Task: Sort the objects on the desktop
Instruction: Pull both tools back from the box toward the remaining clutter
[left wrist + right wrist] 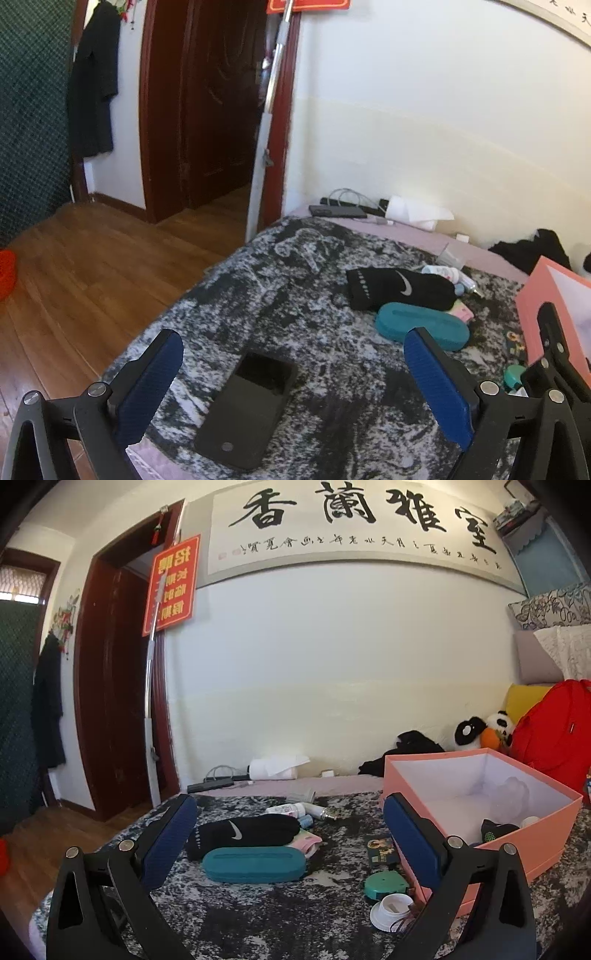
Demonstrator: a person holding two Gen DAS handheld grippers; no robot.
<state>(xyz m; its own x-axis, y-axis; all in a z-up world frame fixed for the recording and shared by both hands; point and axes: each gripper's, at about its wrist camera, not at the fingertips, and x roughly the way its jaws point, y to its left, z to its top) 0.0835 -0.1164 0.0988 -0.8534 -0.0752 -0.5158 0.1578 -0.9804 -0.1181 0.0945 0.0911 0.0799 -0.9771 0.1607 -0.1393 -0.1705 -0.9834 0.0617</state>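
Black phone [245,410] btwn open left gripper [291,373] pads — untouched.

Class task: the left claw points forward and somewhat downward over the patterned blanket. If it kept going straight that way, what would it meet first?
Most likely the black phone, lying flat on the blanket between the open left claw fingers. Depth is hard to judge.

A teal case [254,864] and black sock [243,830] lie on black-and-white mottled cloth [295,915] beside a pink box [524,853].
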